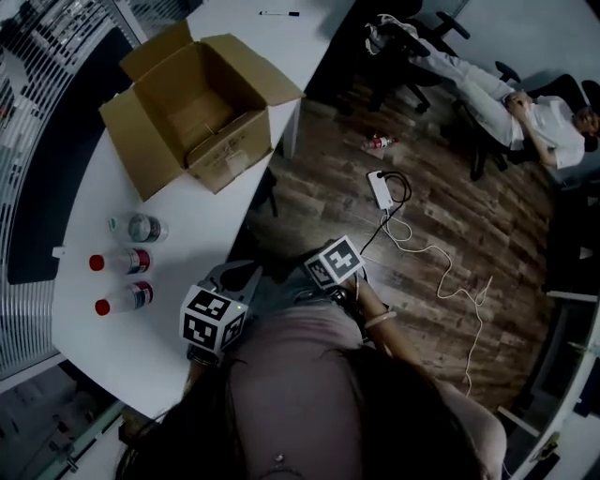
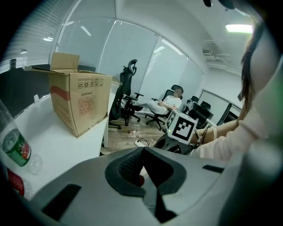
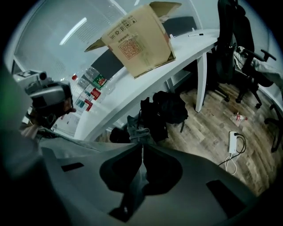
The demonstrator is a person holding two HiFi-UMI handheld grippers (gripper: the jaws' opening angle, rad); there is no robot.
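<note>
The left claw point(image 2: 142, 152) and right claw point(image 3: 141, 148) are being held shut on nothing (low centre of the head view). Three bottles point(image 1: 122, 262) are lying untouched at lower left on the surface point(image 1: 94, 187), outside the open box point(image 1: 192, 108).

1. We identify a white, curved-edge tabletop point(image 1: 122, 356) along the left of the head view. A white post leg point(image 3: 201, 79) carries its far end.
2. A dark flat panel point(image 2: 17, 90) stands along the tabletop's far edge, with pale slatted blinds point(image 2: 31, 44) above it.
3. The floor point(image 1: 469, 225) is brown wood-look planking.
4. We note a tall glass partition wall point(image 2: 132, 53) with thin frames; strip lights are mirrored in it.
5. A high-backed black swivel chair point(image 2: 127, 88) stands near the table end.
6. A rectangular white ceiling light panel point(image 2: 241, 28) is lit.
7. A plain pale grey wall point(image 1: 525, 28) closes the room beyond the chairs.
</note>
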